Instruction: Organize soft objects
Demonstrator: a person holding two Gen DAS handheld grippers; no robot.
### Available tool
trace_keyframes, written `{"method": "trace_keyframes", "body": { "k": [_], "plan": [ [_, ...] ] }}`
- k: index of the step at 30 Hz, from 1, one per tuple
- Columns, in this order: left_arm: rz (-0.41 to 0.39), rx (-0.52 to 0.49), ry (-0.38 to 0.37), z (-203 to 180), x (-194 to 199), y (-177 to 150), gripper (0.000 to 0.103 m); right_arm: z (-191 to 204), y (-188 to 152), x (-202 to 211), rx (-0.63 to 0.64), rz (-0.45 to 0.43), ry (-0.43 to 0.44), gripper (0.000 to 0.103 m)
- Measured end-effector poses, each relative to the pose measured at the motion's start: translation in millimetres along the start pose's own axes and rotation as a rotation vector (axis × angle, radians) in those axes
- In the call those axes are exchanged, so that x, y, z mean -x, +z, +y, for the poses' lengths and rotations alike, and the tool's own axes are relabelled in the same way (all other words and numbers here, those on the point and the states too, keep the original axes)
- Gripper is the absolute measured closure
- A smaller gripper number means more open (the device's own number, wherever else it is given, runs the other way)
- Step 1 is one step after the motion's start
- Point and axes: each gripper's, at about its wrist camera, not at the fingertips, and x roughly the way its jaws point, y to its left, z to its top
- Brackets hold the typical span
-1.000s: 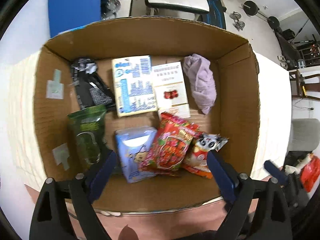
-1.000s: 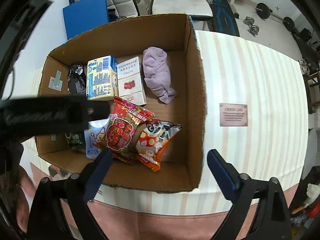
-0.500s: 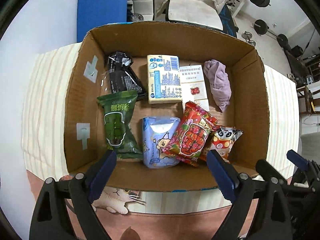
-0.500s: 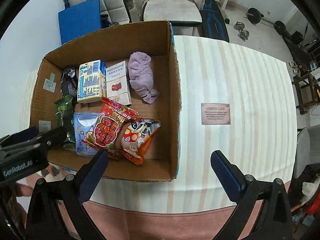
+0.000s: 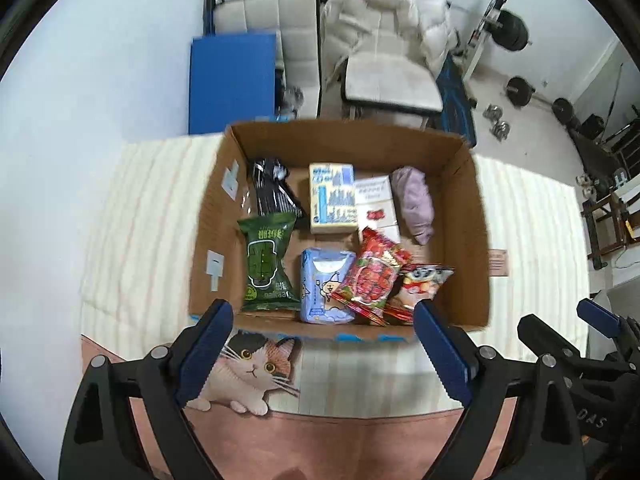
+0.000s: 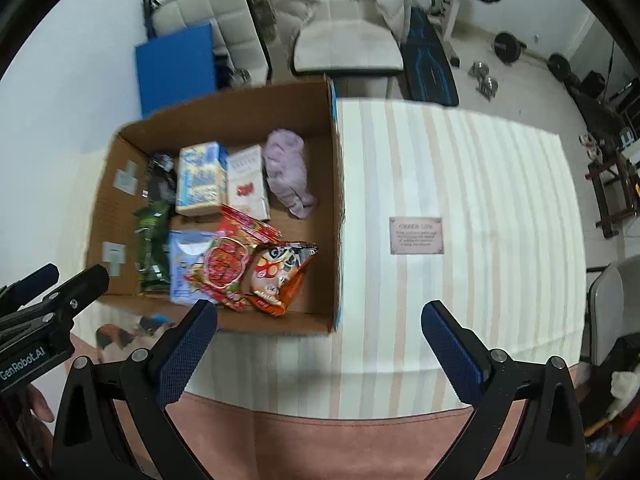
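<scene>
The left claw [image 5: 322,318] hangs wide open with nothing between its blue fingers, poised above the near edge of the cardboard box [image 5: 472,216]. The right claw [image 6: 319,320] is spread just as wide and holds nothing either; it sits over the striped cloth of the table [image 6: 460,168], just right of the box's near corner.

Inside the box, the front row runs from a green snack bag [image 5: 266,260] on the left, to a light blue tissue pack [image 5: 324,286], a red snack bag [image 5: 374,278] leaning across it, and an orange bag [image 5: 420,284] partly under the red one. Behind them lie a black packet [image 5: 272,192], a blue and cream carton [image 5: 333,198], a white box [image 5: 376,204] and, furthest right, a crumpled purple cloth [image 5: 414,204] beside the box's right wall.

On the table in front of the box is a cat picture [image 5: 250,372]. A small pink label [image 6: 416,235] lies on the cloth to the right of the box.
</scene>
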Motion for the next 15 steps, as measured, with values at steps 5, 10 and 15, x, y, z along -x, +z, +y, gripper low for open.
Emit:
{"method": "trace_keyframes", "body": {
  "k": [5,10,15],
  "plan": [
    [-0.074,-0.009,-0.024,-5.1,54.0,-16.7,0.011,-3.3,-25.1,68.4,0.007,-0.104,0.035,0.0],
    [-0.144,-0.023,-0.028,-8.5,103.1,-33.3,0.011,-7.1,-47.0,126.3,0.012,-0.196,0.029,0.0],
    [-0.198,-0.051,-0.022,-11.6,140.6,-46.5,0.011,-9.7,-65.2,169.6,0.015,-0.249,0.031,0.0]
  ]
}}
